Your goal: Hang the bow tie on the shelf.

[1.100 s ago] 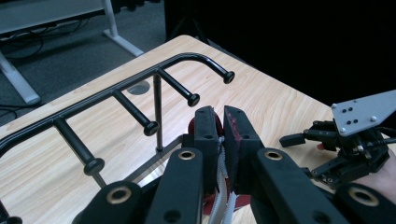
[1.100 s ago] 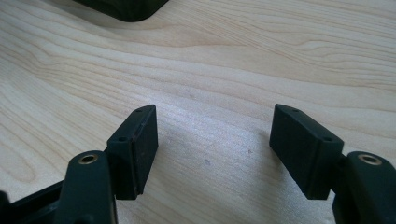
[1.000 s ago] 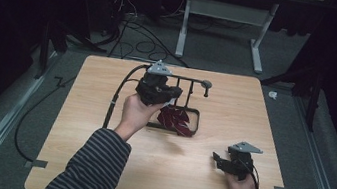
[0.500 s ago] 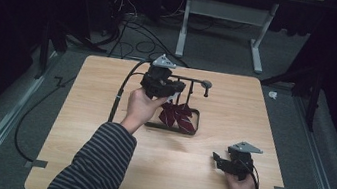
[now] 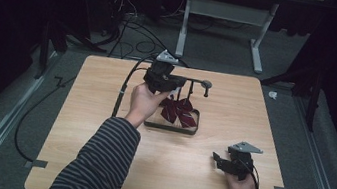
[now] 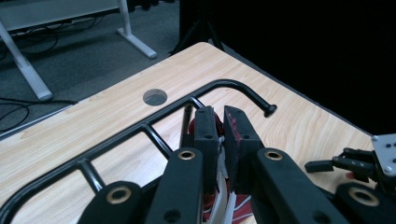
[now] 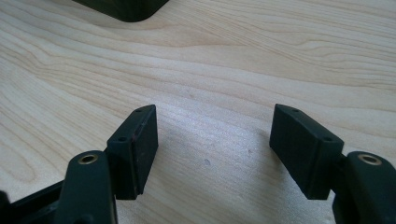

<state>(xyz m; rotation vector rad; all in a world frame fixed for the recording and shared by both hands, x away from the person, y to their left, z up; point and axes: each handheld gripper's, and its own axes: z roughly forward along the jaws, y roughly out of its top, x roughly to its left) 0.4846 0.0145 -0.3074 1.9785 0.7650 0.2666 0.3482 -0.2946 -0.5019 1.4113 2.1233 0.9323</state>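
Since the earlier frame, the left gripper (image 5: 164,80) has been carried farther up the table (image 5: 102,115), lifting the maroon bow tie (image 5: 179,112) along the black wire rack (image 5: 172,125). Its jaws are clamped on the bow tie's strap. The right gripper (image 5: 227,163) is held with jaws apart over bare wood.

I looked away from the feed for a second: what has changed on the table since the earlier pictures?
The left gripper, shut on the dark red bow, has moved away from the person toward the top bar of the black wire stand, lifting the bow's near end with it. The stand has kept its place on the table. The right gripper has stayed open and still, low over the near right part of the table.
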